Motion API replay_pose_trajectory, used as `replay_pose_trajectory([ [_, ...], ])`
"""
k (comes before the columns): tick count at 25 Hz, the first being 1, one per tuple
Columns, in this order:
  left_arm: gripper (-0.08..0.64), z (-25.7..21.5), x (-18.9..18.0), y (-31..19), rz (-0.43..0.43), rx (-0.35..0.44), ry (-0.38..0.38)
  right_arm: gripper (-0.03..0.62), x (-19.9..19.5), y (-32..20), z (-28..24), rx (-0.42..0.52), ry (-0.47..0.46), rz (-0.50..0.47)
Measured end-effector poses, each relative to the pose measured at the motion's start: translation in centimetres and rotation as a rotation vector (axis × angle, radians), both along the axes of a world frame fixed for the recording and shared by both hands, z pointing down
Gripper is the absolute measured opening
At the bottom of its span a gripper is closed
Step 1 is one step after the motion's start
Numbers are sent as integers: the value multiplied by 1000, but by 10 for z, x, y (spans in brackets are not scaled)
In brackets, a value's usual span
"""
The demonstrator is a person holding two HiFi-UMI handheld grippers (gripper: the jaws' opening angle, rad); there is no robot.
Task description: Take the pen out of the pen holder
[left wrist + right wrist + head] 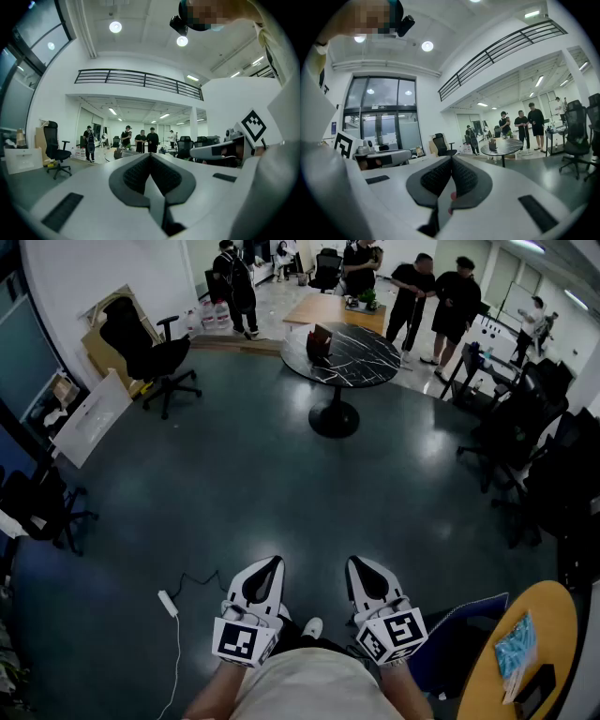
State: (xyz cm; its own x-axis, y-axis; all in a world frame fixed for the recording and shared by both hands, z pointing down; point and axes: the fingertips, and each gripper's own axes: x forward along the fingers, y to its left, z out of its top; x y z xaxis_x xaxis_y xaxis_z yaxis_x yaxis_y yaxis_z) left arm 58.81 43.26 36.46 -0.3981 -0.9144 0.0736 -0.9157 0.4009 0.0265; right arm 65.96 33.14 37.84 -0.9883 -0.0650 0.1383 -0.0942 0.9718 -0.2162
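Both grippers are held close to my body over the dark floor and point level toward the room. My left gripper (268, 568) is shut with its pads pressed together and nothing between them; the left gripper view shows the same closed left gripper (150, 157). My right gripper (362, 568) is also shut and empty, as the right gripper view shows of this right gripper (451, 161). Far ahead stands a round black marble table (361, 362) with a small dark object (319, 341) on it. It is too far away to tell whether it is the pen holder. No pen is visible.
A black office chair (150, 352) stands at the left, more chairs at the right (511, 442). Several people (427, 296) stand beyond the round table. A white power strip (169, 604) with cable lies on the floor. A yellow round table (558, 615) sits at the lower right.
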Motion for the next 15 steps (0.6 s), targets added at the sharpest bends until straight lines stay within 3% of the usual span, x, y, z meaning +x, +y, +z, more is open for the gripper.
replay_pose_trajectory([
  [9,11,13,-18,3,-42,-2,37,18,-23,0,11,-7,39,-45],
  [15,11,21,-38,-17,-11,11,53,18,-39,-14,22,-21,73,-32],
])
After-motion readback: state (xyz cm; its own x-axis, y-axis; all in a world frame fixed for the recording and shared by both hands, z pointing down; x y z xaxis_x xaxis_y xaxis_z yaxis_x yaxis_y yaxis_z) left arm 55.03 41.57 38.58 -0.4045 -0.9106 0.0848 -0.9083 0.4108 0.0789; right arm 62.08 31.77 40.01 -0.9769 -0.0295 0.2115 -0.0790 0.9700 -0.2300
